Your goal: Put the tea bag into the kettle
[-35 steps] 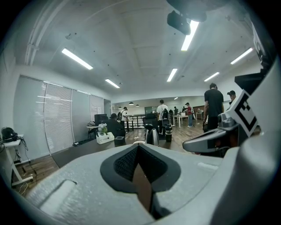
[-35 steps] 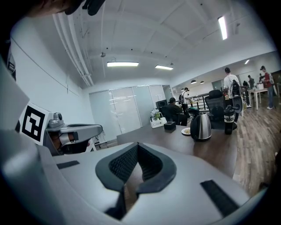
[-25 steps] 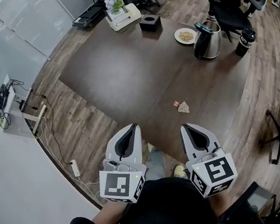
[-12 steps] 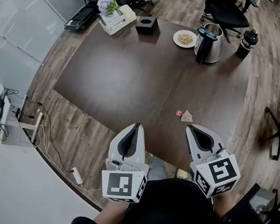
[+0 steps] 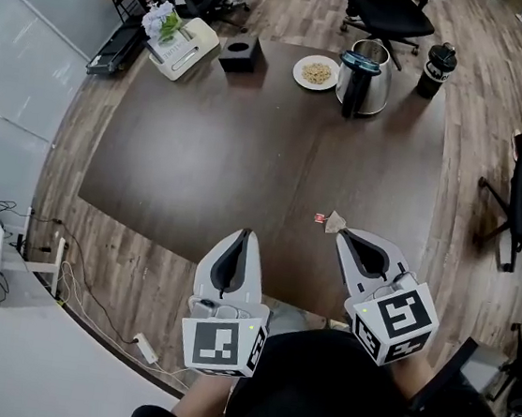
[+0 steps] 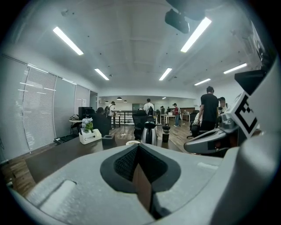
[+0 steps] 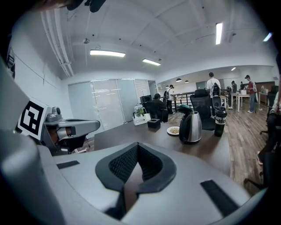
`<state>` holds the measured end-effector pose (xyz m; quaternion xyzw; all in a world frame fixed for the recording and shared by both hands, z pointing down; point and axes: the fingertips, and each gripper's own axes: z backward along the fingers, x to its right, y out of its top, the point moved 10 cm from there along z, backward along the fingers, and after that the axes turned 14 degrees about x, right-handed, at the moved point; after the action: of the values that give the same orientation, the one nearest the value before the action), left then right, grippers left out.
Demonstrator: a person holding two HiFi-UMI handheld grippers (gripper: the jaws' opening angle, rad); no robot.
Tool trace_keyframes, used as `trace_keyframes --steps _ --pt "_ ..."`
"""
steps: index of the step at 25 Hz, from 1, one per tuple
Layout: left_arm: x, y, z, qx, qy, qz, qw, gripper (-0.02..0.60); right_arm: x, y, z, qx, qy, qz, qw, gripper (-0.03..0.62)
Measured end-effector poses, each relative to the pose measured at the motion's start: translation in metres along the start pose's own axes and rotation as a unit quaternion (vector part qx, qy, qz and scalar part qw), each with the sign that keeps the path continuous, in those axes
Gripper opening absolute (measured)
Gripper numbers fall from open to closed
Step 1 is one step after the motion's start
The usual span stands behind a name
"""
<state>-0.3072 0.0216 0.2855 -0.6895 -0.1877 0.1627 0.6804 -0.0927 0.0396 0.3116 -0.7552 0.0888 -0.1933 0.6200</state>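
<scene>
1. Head view: the tea bag [image 5: 336,223] lies on the dark counter [image 5: 210,159] close to its near edge, with a red tag [image 5: 320,219] just beside it.
2. The right hand-held gripper [image 5: 344,235] points at the tea bag from just beside it, jaws pressed together on nothing.
3. The left hand-held gripper [image 5: 246,234] is likewise closed and empty, at the counter's near edge.
4. The kettle [image 5: 365,65] stands upright at the far edge, well apart from the tea bag, next to a plate [image 5: 316,71].

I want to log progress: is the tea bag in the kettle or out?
Out: the tea bag lies on the table, apart from the kettle, close to the right gripper.
</scene>
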Motion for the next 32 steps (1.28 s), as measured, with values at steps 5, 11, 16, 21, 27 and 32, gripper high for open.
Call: trace_keyframes --steps 5,11,16,21,27,32 --pt "-0.007 -0.002 -0.015 -0.004 -0.022 0.003 0.9997 0.003 0.003 0.000 -0.006 -0.010 -0.022 0.003 1.000 0.006" --pt "-0.016 -0.010 -0.030 -0.013 -0.047 0.011 0.9987 0.003 0.007 -0.006 -0.016 -0.036 -0.052 0.025 0.998 0.006" --pt "-0.023 -0.020 -0.041 -0.025 -0.067 0.021 0.9972 0.003 0.010 -0.021 -0.022 -0.075 -0.065 0.044 0.994 0.008" --pt "-0.030 -0.039 -0.054 -0.053 -0.091 0.029 0.9940 0.003 0.014 -0.035 -0.031 -0.108 -0.074 0.033 0.991 0.043" --pt "-0.031 -0.058 -0.066 -0.072 -0.115 0.030 0.9904 0.003 0.023 -0.055 -0.039 -0.136 -0.092 0.027 0.986 0.068" --pt "-0.029 -0.068 -0.076 -0.089 -0.116 0.031 0.9888 0.003 0.032 -0.070 -0.046 -0.155 -0.101 0.017 0.983 0.078"
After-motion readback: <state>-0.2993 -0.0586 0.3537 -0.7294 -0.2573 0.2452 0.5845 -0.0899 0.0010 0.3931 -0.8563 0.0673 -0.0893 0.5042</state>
